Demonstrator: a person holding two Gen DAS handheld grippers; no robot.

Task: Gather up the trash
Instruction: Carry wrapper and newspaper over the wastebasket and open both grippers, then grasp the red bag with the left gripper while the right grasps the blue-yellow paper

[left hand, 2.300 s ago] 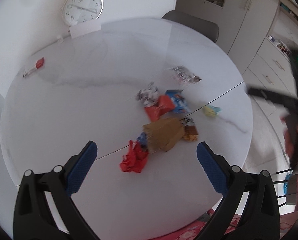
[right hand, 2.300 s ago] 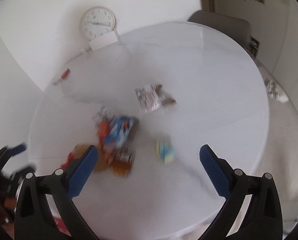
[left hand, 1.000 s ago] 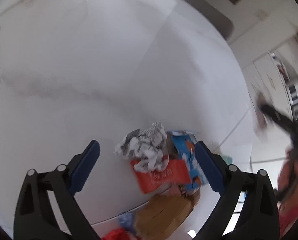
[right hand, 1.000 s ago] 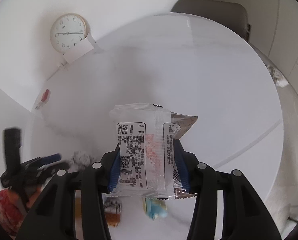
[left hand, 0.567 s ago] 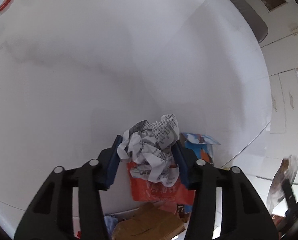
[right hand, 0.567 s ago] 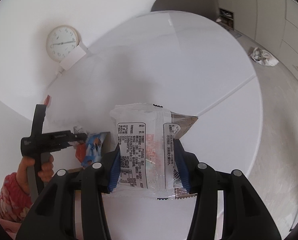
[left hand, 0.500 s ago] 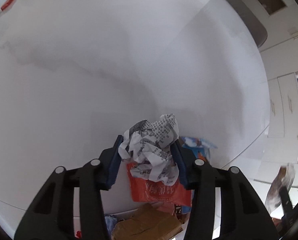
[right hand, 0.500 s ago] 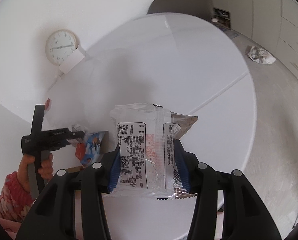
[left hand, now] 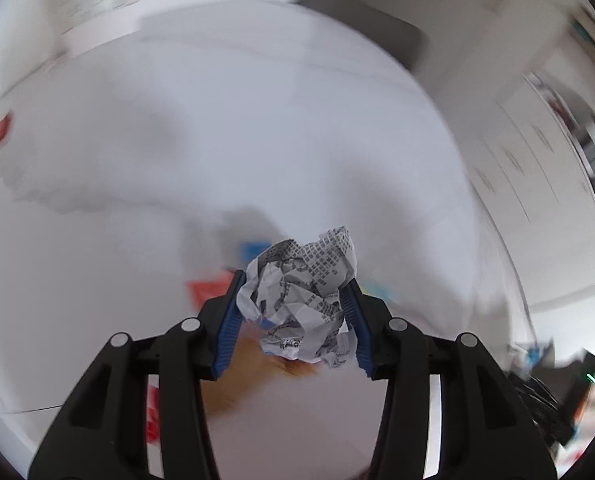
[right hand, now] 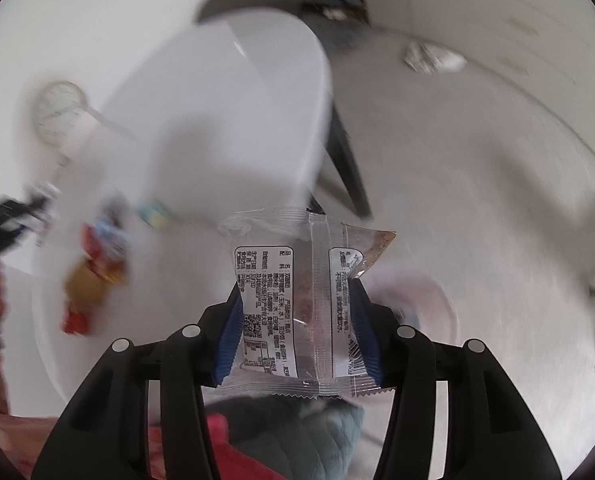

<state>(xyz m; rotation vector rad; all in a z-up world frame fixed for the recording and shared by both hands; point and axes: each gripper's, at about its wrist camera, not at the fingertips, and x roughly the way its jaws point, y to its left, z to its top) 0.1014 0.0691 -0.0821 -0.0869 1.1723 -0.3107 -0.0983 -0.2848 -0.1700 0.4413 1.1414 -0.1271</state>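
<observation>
My left gripper (left hand: 293, 316) is shut on a crumpled ball of printed paper (left hand: 301, 292) and holds it above the white round table (left hand: 257, 140). Blurred wrappers lie under it: a red one (left hand: 207, 290) and a brown one (left hand: 253, 376). My right gripper (right hand: 297, 324) is shut on a clear plastic snack wrapper (right hand: 297, 300) with printed labels, held off the table's edge over the floor. The remaining pile of wrappers (right hand: 97, 264) lies on the table (right hand: 217, 100) at the left of the right wrist view.
A wall clock (right hand: 57, 112) hangs behind the table. A crumpled wrapper (right hand: 429, 58) lies on the floor at the far right. A chair (left hand: 357, 20) stands behind the table, white cabinets (left hand: 537, 140) to its right. Red and teal fabric (right hand: 289, 432) lies below the right gripper.
The left gripper has lifted the paper ball up off the pile. The right gripper has swung right, away from the table and over the floor, with the wrapper still in it.
</observation>
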